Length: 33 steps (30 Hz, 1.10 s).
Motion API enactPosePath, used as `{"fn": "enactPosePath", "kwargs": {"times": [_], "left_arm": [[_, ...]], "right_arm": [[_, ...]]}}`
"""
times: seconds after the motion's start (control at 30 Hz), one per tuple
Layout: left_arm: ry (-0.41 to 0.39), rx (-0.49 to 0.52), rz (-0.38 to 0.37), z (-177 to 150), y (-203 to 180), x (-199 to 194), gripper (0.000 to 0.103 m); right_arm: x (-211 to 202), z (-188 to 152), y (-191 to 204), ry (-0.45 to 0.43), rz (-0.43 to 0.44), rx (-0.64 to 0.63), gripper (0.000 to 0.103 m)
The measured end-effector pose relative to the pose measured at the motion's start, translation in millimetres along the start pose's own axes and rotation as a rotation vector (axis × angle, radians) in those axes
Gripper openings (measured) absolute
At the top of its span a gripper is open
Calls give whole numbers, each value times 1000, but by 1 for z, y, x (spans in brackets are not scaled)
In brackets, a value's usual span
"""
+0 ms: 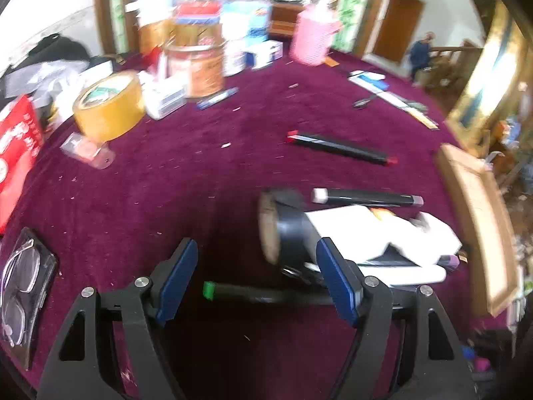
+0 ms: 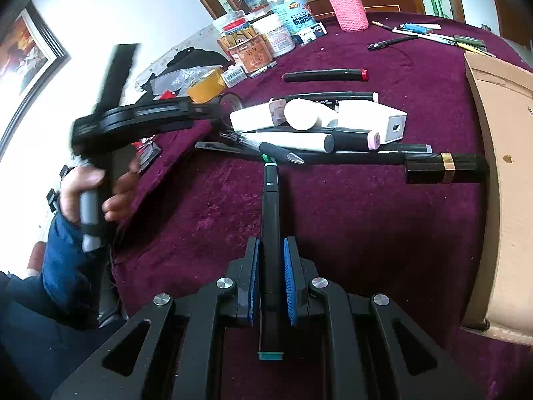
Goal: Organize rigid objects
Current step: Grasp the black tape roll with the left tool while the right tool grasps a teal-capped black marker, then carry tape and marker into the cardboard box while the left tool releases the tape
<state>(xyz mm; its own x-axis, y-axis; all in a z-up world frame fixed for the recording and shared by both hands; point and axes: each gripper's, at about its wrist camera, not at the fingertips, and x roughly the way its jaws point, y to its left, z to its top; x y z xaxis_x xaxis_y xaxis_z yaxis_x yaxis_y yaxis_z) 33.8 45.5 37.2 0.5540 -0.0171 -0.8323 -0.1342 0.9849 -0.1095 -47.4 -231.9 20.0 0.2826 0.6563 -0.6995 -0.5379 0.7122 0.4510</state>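
Note:
My right gripper [image 2: 271,250] is shut on a black marker with teal ends [image 2: 269,220], whose far tip points at a pile of markers and pens [image 2: 333,140], white power banks [image 2: 376,116] and a white tube [image 2: 301,113]. My left gripper [image 1: 258,276] stands open above the purple cloth. A green-tipped black marker [image 1: 253,295] runs across the gap behind its fingers, untouched by the pads. A black tape roll [image 1: 286,233] sits just past its right finger, beside white items [image 1: 383,233]. In the right wrist view a hand [image 2: 86,186] holds the left gripper's body, blurred, at the left.
A cardboard box [image 2: 499,200] lines the right edge of the table. Loose markers lie further out: a red-ended marker [image 1: 339,146] and a white-ended marker [image 1: 366,196]. Yellow tape [image 1: 110,105], jars [image 1: 200,66], a pink holder [image 1: 313,40] and cased glasses [image 1: 23,293] crowd the left and back.

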Motion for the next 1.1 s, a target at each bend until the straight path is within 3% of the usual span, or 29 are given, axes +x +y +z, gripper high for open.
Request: {"fn": "enactPosePath", "kwargs": {"times": [0.07,0.13,0.2,0.23,0.63,1.1], "left_arm": [[31,-14,-8,4,3,14,71],[64,-28,-2,3,7,26,41],[69,-57,-49,2,12,30,30],[65,-57,-44,2,12,30,19],[-24,-2,-118,0,-1,-12,12],[-5,26,-135,-12,-2,-20,12]], "right_arm": [[-1,-1,2,-6,-1,-8,13],[-3,-2,2,-12,-2,-8,13],[-5,-3,2,-18,0,-6,13],[-6,-3,2,-21,0,-4,13],[-26,1,-5,-95,16,41,13],[-28,1,-11,-126,20,91,13]]}}
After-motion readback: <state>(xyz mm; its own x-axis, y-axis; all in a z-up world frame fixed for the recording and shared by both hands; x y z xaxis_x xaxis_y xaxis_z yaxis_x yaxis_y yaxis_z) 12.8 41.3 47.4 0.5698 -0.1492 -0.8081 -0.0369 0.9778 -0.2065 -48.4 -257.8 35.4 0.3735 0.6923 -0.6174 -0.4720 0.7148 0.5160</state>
